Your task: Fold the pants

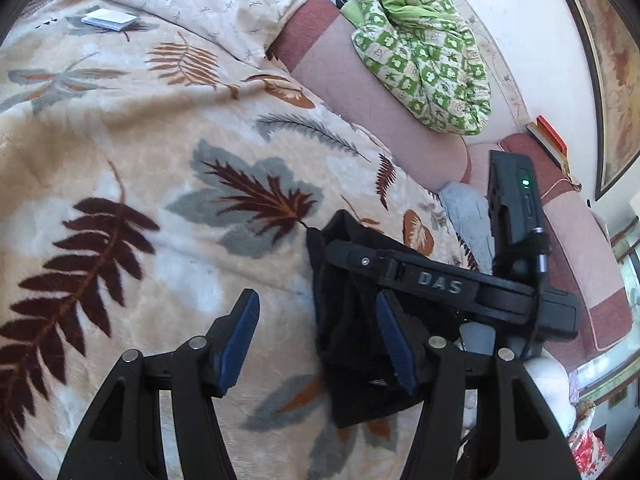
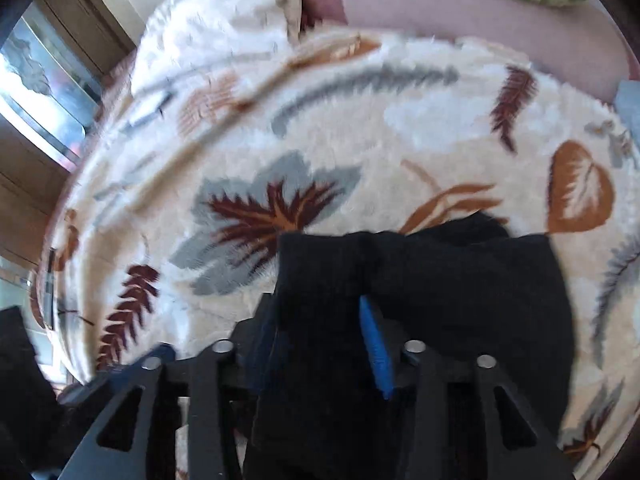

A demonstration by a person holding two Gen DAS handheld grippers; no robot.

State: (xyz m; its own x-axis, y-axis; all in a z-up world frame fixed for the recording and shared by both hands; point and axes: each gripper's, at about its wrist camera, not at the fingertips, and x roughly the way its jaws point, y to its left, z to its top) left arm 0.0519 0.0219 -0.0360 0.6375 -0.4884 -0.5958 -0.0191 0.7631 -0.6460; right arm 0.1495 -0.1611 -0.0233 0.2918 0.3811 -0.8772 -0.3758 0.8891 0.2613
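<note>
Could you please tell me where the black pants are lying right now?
The black pants lie bunched on the leaf-patterned blanket, low and right of centre in the left wrist view, under the right gripper.

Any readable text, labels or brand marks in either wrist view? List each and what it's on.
"DAS": raised letters on the right gripper body, left wrist view.
White booklet on the blanket: no print legible.
Framed pictures on the wall: no text readable.
Right wrist view: blurred, no text.

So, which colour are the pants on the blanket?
Black pants, plain, clearest in the right wrist view.
</note>
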